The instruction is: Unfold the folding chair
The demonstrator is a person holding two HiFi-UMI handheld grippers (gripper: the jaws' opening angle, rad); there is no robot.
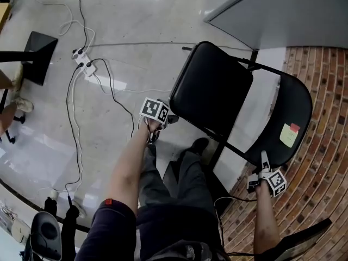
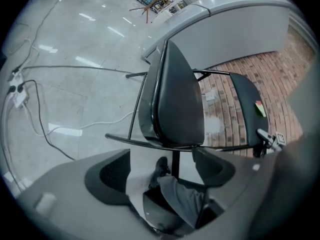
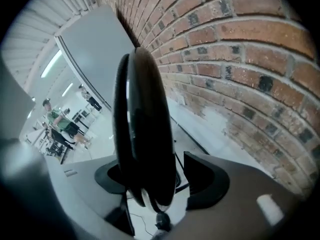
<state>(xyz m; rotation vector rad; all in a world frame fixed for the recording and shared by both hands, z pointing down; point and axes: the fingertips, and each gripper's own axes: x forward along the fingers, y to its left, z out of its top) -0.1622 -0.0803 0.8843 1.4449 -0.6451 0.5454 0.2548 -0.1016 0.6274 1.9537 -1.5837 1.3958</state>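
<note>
The folding chair (image 1: 217, 91) stands on the floor (image 1: 109, 37) at the edge of the brick paving (image 1: 321, 91) — its legs are mostly hidden beneath the seat (image 2: 175, 99). The left tongs (image 2: 162, 171) are spread and empty, near the seat's closest edge. The right tongs (image 3: 150, 179) are spread around the backrest (image 3: 142, 129) rim — whether either pad touches it is hard to make out.

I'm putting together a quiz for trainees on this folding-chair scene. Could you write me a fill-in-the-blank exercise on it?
1. The seat of the folding chair is coloured ____.
2. A ____ sticky note is stuck on the backrest.
3. The backrest's edge stands between the jaws of the ____ hand-held gripper.
4. The wall beside the chair is built of ____.
Missing words: black; yellow; right; brick.
</note>
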